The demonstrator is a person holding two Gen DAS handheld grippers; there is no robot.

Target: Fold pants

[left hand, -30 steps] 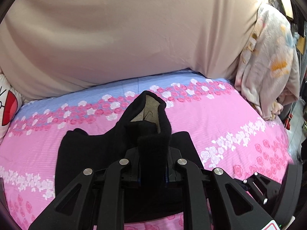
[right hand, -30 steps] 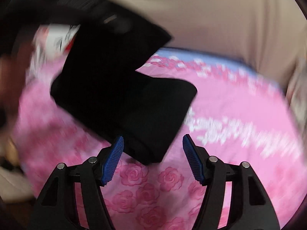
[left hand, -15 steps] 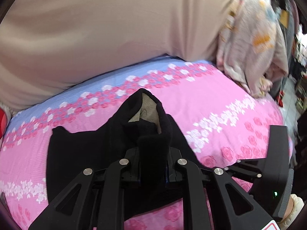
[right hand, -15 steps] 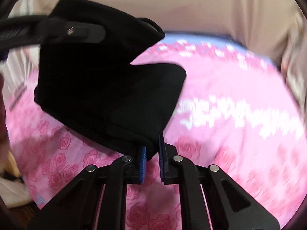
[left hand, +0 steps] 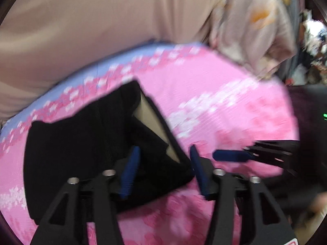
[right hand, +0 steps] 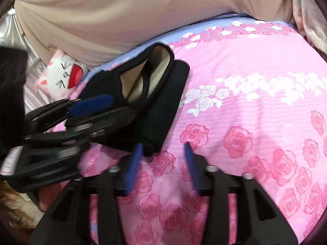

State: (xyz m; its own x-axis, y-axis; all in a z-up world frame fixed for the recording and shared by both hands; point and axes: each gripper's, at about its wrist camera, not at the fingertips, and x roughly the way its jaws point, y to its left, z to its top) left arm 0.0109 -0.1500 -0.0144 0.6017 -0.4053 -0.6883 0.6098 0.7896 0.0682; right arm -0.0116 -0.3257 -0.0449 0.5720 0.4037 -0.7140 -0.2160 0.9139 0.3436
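- Pants (right hand: 155, 110), black, folded, lie on pink rose bedspread (right hand: 255, 106); long axis runs from grippers toward beige pillow (right hand: 122, 16), waistband opening at pillow end.
- Left gripper (left hand: 163, 163): jaws opening, pants' near edge between pads, not pinched.
- Right gripper (right hand: 162, 159): jaws opening, released, at pants' near corner.

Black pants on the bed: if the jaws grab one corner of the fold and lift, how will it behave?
Probably floppy: the black pants sag in soft layers, so the fold would likely drape open. The open waistband with its pale lining may gape further. On the pink bedsheet a push would likely bunch them rather than slide them.
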